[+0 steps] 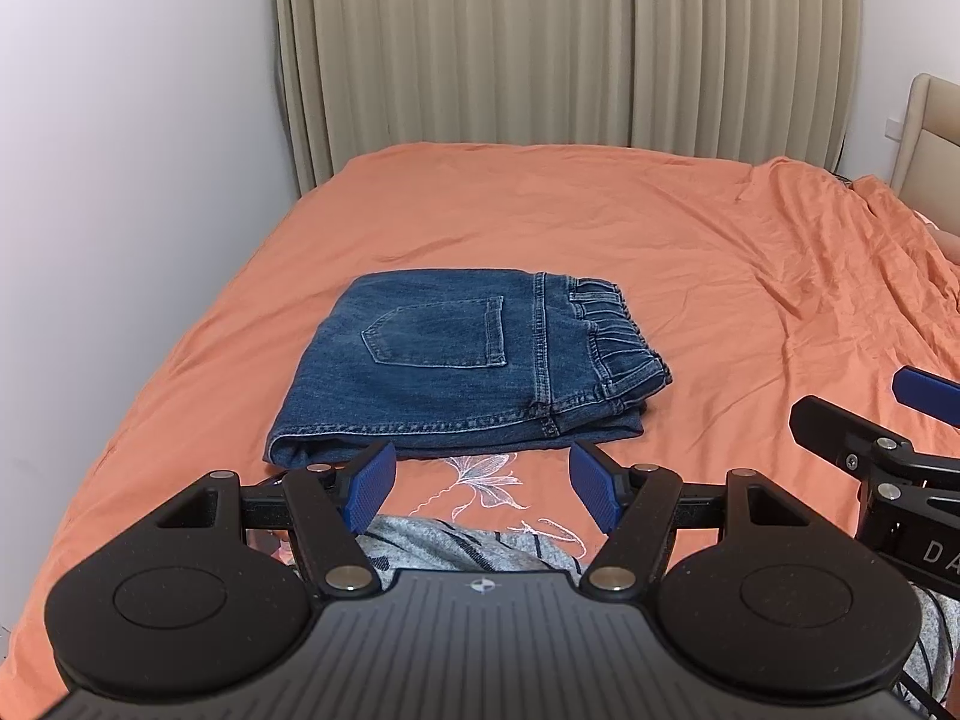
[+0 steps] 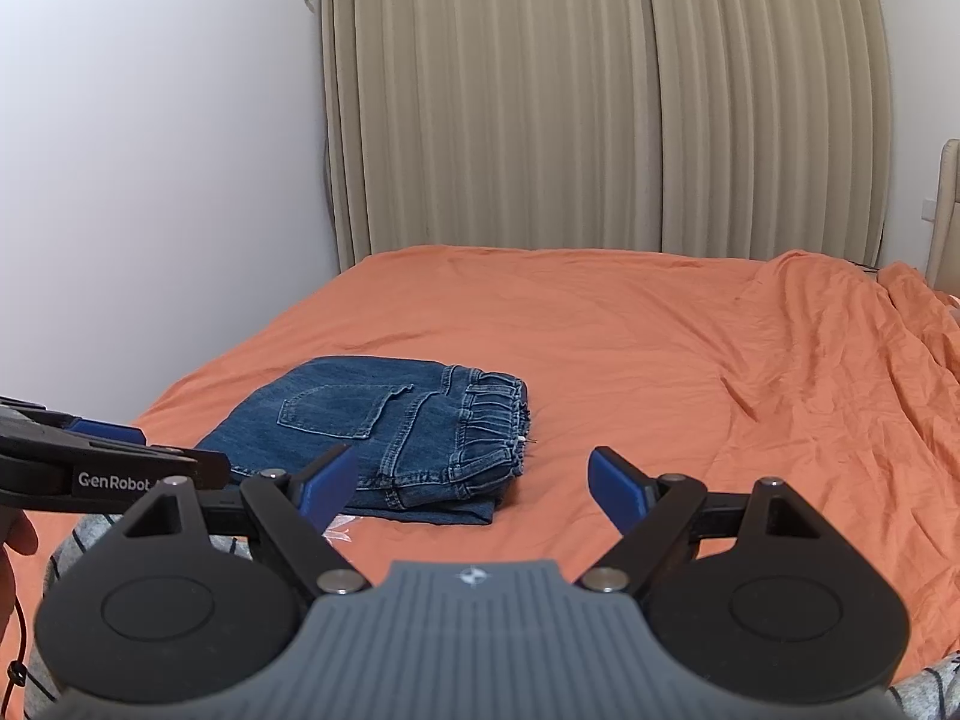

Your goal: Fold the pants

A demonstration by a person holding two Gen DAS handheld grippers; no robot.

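We see denim pants [image 1: 462, 372] folded square on rumpled orange sheet [image 1: 660, 252] — left gripper [image 1: 483, 486], right gripper [image 2: 468, 489] gaping, empty; grey striped cloth [image 1: 456, 546] half hidden.

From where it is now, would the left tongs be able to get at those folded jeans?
Probably yes. The left tongs stand open just short of the folded jeans' near edge, with only bare orange bedsheet between. The right tongs sit off to the side, not in the way.

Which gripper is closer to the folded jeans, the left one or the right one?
Left. The left gripper hangs open just short of the folded jeans' near edge, touching nothing. The right gripper is open too, off to the jeans' waistband side.
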